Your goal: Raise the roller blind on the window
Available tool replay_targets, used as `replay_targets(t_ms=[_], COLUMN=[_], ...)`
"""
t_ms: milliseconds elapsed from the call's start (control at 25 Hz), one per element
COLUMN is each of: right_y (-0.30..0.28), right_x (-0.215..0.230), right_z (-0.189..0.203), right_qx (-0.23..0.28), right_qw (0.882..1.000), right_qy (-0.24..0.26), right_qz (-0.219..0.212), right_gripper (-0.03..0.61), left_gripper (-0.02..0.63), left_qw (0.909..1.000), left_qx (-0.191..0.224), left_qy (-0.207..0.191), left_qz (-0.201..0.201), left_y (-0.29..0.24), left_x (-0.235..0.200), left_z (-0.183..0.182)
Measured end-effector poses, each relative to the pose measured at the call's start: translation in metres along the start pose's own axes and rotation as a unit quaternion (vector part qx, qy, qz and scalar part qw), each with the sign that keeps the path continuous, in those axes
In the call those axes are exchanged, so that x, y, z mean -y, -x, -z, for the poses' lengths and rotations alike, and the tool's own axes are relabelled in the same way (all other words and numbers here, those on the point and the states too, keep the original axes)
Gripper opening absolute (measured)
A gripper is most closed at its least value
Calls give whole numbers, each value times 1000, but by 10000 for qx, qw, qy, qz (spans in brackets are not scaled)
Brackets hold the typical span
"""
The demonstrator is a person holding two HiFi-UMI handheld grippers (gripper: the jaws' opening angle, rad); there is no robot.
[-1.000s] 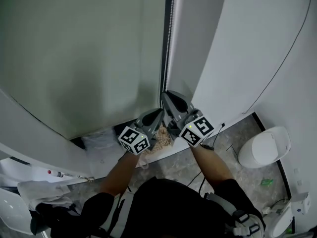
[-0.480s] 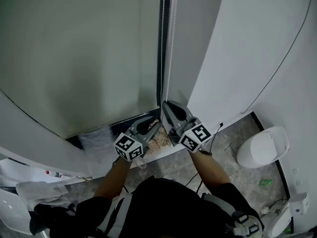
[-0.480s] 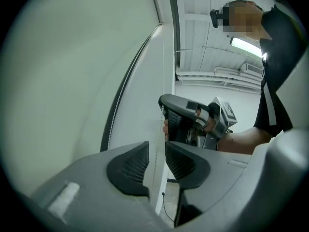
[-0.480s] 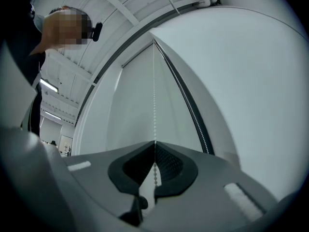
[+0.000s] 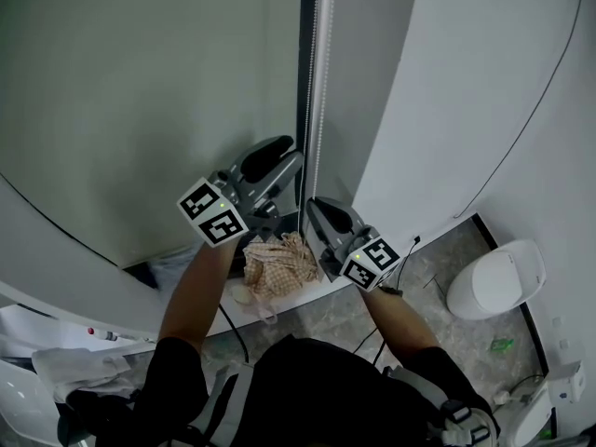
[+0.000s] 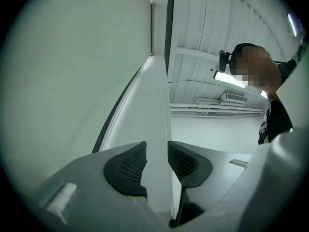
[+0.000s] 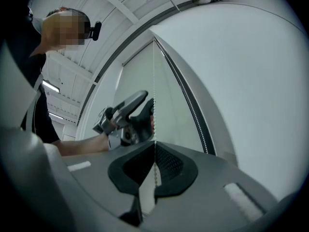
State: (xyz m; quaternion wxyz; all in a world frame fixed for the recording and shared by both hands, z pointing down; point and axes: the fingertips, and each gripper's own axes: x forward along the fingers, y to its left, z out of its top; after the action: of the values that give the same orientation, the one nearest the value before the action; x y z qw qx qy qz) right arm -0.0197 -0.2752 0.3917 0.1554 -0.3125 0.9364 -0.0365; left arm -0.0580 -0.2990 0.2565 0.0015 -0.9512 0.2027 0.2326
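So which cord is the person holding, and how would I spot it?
Start at the big pale roller blind filling the left of the head view; a dark frame strip runs down its right edge. Just right of that hangs a thin white bead chain, the only cord pinched between the right gripper's shut jaws.

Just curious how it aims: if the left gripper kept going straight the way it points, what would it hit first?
The left gripper, jaws opening, seems to have the bead chain running loose between them; straight on it would probably reach the white window frame, though depth is unclear.
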Motion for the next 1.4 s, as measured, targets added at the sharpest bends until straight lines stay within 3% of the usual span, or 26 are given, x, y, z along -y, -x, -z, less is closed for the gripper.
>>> replay_targets(t_ms=[120, 240, 480, 520, 560, 840, 1040, 1240, 1400], right_y=[5, 1, -3, -3, -3, -1, 16, 41, 46], right_x=[12, 5, -6, -6, -6, -1, 3, 7, -12], right_z=[-6, -4, 4, 4, 5, 4, 57, 137, 141], right_qx=[-45, -73, -49, -54, -58, 3, -611, -1745, -1919], right_qw=[10000, 10000, 10000, 10000, 10000, 10000, 9981, 9846, 9806], right_qy=[18, 7, 29, 43, 52, -15, -6, 113, 363], right_qz=[22, 28, -19, -34, -50, -72, -19, 78, -168], right_gripper=[11, 11, 11, 11, 11, 11, 9, 9, 30], left_gripper=[143, 143, 94, 40, 25, 14, 12, 12, 12], left_qw=[9993, 9982, 9974, 9971, 9967, 9975, 9986, 9979, 9977], left_qx=[109, 194, 324, 322, 327, 320, -77, -599, -573], left_qy=[20, 220, 202, 214, 237, -51, -439, -171, -160], left_qz=[364, 514, 613, 650, 703, 635, 284, -149, -312], left_y=[-42, -51, -51, -51, -51, -49, -29, 9, 29], left_x=[9, 14, 18, 19, 21, 28, 31, 10, 15], left_z=[-23, -28, -34, -34, -34, -34, 13, 89, 98])
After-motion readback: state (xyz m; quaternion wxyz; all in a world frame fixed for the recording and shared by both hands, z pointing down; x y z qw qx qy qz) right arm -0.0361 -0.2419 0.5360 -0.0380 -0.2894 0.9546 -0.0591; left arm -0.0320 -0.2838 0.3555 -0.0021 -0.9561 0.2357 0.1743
